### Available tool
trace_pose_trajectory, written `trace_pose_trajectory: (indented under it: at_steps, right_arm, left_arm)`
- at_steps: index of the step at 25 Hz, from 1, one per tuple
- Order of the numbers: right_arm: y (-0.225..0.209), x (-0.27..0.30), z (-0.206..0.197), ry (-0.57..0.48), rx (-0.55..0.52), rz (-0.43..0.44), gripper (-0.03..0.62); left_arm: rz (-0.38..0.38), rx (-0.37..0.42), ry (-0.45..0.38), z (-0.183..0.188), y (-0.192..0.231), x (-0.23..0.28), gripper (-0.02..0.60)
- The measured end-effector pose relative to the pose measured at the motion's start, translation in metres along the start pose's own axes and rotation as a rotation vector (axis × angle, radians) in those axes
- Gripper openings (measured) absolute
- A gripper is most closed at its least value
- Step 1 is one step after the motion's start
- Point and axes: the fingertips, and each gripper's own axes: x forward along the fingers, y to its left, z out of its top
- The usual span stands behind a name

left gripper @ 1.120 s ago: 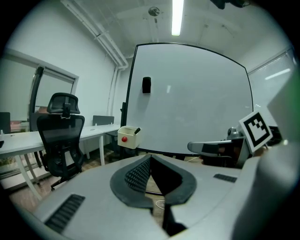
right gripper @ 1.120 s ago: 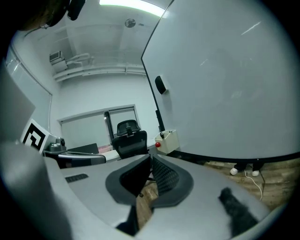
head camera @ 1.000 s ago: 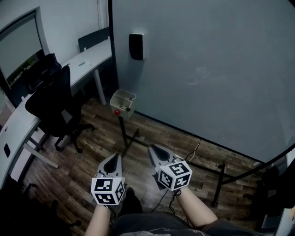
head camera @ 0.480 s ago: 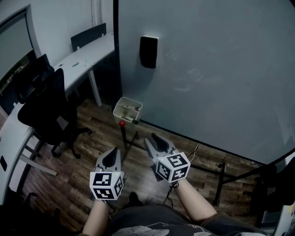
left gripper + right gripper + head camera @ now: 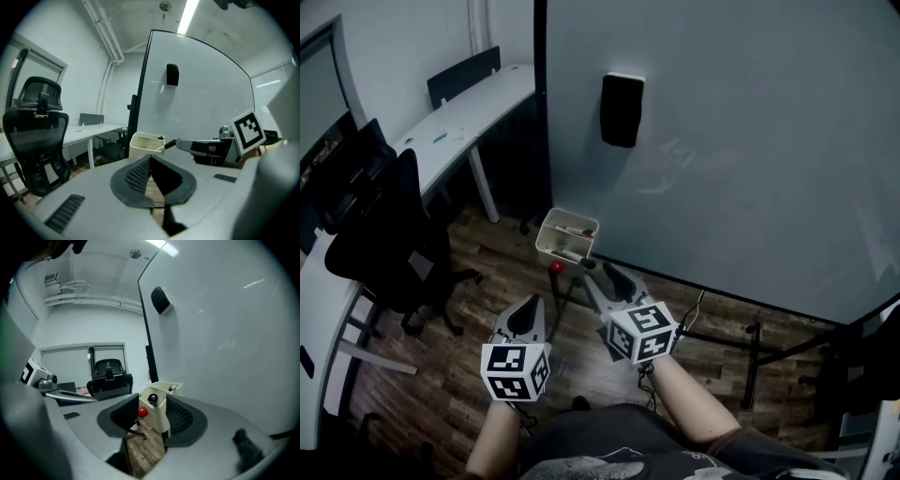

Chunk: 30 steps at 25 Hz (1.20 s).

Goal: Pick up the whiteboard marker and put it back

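Observation:
A white tray box [image 5: 546, 238] hangs at the whiteboard's [image 5: 750, 141] lower left corner, above a red knob [image 5: 555, 267]. Markers [image 5: 569, 253] lie inside it, too small to tell apart. My right gripper [image 5: 598, 271] hovers just short of the box, its jaws opening with nothing between them. In the right gripper view the box [image 5: 158, 409] shows beyond the spread pads, and a marker end [image 5: 172, 388] sticks over its rim. My left gripper [image 5: 530, 303] is lower left of the box, shut and empty. Its pads [image 5: 139, 172] meet at the tips.
A black eraser [image 5: 622, 110] sticks to the board above the box. A black office chair [image 5: 380, 234] and a white desk [image 5: 459, 122] stand to the left. The board's stand legs [image 5: 752, 366] and a cable [image 5: 698, 305] cross the wooden floor ahead.
Both grippers have moved forward toward the white box, which now looks larger and nearer. The right gripper's jaws have gone from shut to spread apart.

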Motion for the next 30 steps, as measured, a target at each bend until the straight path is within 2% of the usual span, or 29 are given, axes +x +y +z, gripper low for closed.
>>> trace_pose_trajectory:
  at_steps: [7, 12, 14, 15, 18, 30]
  right_arm:
    - [-0.006, 0.026, -0.004, -0.004, -0.039, -0.059, 0.166]
    - [-0.001, 0.033, -0.01, 0.015, -0.033, -0.046, 0.163]
    - [-0.003, 0.034, -0.008, 0.008, -0.036, -0.062, 0.139]
    - [-0.004, 0.034, -0.009, 0.005, -0.036, -0.068, 0.101]
    - [-0.005, 0.035, -0.009, -0.001, -0.039, -0.071, 0.091]
    - [0.006, 0.028, 0.011, -0.049, -0.055, -0.001, 0.086]
  left_arm:
    - [-0.031, 0.004, 0.007, 0.001, 0.018, 0.015, 0.014]
    - [-0.036, -0.006, 0.017, -0.001, 0.026, 0.021, 0.014]
    - [-0.036, -0.011, 0.02, -0.002, 0.029, 0.022, 0.014]
    - [-0.036, -0.013, 0.022, -0.003, 0.03, 0.023, 0.014]
    - [-0.035, -0.02, 0.029, -0.007, 0.032, 0.023, 0.014]
    - [-0.015, -0.01, 0.024, -0.006, 0.025, 0.015, 0.014]
